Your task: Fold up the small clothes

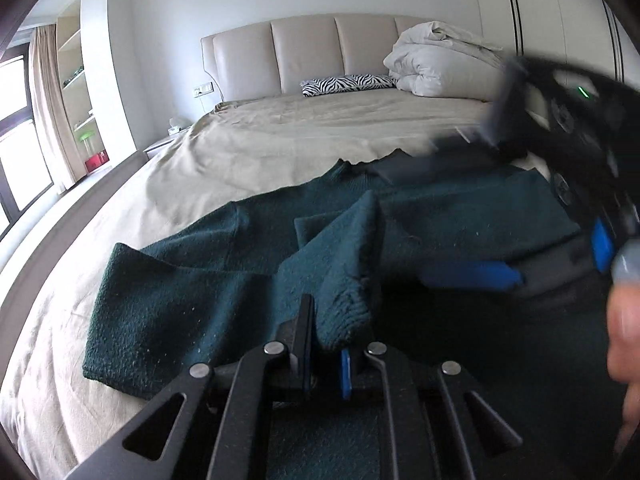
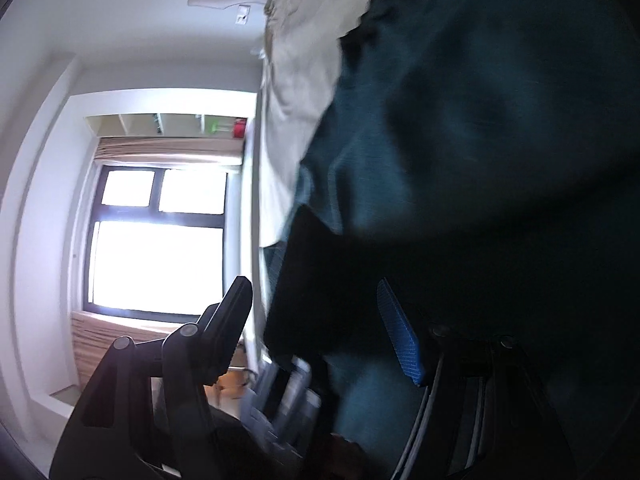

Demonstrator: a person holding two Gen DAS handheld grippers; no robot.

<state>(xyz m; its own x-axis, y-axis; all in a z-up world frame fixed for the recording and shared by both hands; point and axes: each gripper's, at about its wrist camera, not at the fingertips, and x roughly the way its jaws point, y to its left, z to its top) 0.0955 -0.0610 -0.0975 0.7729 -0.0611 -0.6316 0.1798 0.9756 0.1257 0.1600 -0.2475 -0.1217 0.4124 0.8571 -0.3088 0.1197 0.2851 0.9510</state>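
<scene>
right gripper [image 1: 472, 276] smeared by blur, sweater [image 2: 460, 100] blurred and dark.

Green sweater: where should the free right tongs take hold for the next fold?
Probably the loose left corner of the green sweater, coming from the bed's near edge: it lies flat and clear, while the left tongs pinch the cuff.

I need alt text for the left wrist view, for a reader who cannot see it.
The left gripper pinches a sleeve cuff of a dark green sweater lying on a beige bed. The blurred right gripper reaches in from the right.
</scene>
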